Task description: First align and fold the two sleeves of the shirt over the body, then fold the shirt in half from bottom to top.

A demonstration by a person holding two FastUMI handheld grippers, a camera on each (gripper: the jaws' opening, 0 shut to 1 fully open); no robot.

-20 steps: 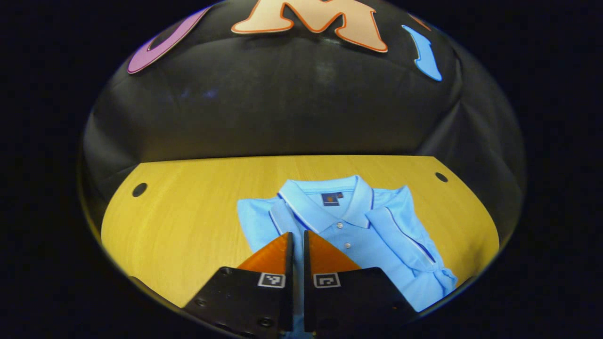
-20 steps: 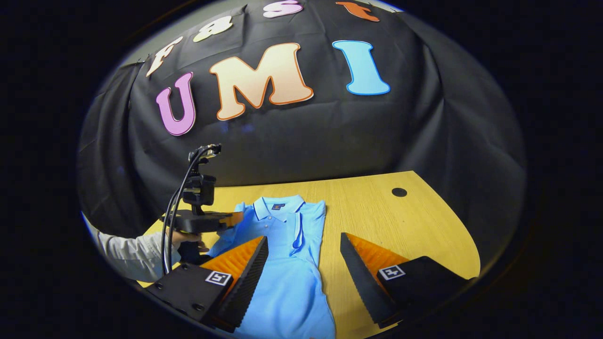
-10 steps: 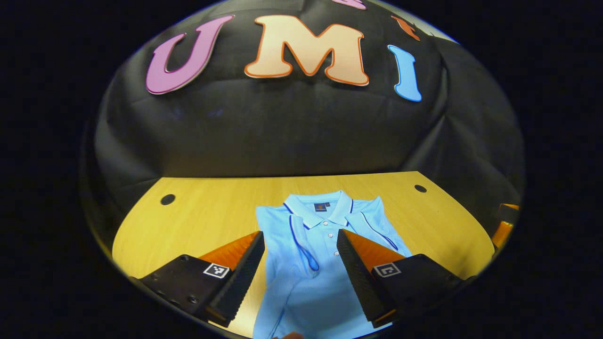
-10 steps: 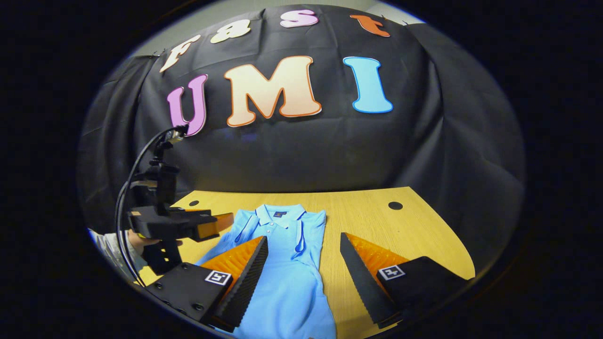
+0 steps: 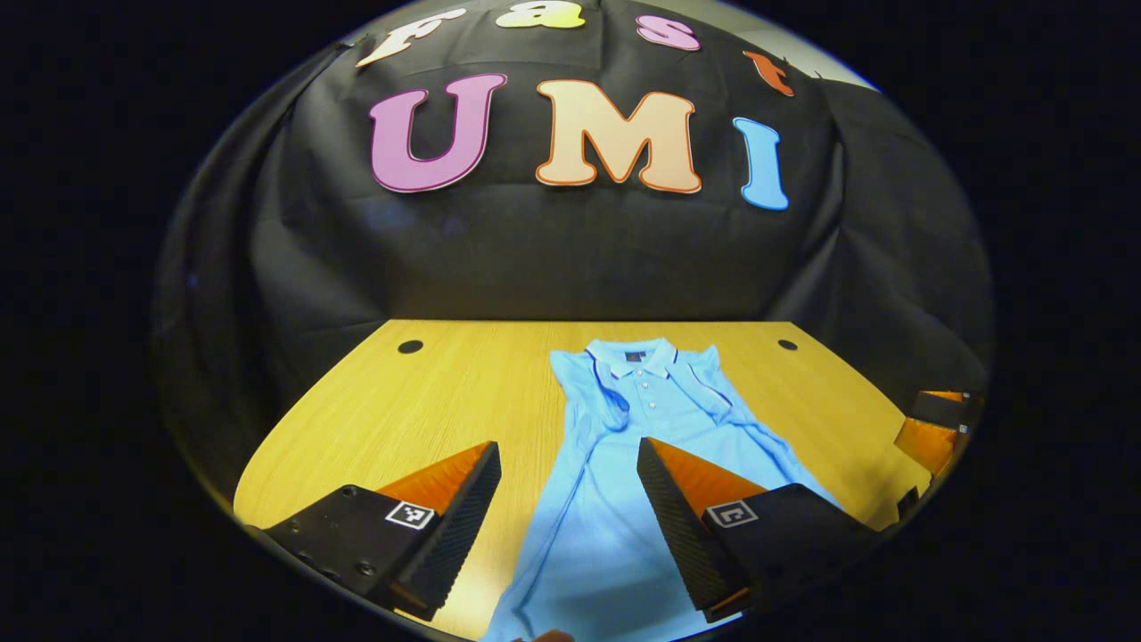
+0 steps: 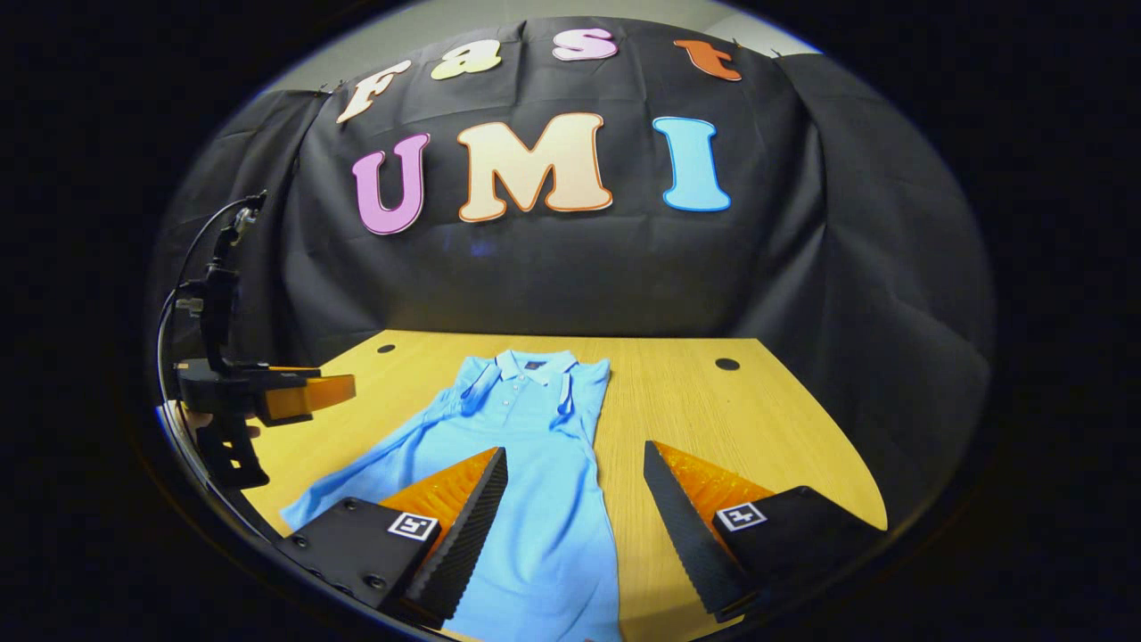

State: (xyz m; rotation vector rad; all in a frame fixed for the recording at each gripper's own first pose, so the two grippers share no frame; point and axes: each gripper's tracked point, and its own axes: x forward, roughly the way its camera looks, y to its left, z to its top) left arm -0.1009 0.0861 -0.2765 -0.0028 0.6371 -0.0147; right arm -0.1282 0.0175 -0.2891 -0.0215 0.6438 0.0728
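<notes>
Shirt [image 5: 615, 464] flat on table [image 5: 428, 401], sleeves already folded in; soft, light, limp knit, best pinched at hem corners; left claw [image 5: 569, 499] and right claw [image 6: 575, 504] both released, holding nothing.

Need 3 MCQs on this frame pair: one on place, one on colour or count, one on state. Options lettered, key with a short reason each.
1. Where does the light blue polo shirt lie?
A. flat on the yellow wooden table
B. hanging on the cloth wall
C. on the floor

2. How many round dark holes show in the tabletop in the right gripper view?
A. none
B. two
C. five

3. How do the two grippers stand?
A. both shut on the shirt
B. both open
C. left shut on the collar, right open

Key: 1 A, the shirt is spread on the tabletop, collar at the far end. 2 B, one hole lies on each side of the collar. 3 B, the left gripper and the right gripper show wide gaps, holding nothing.
</notes>
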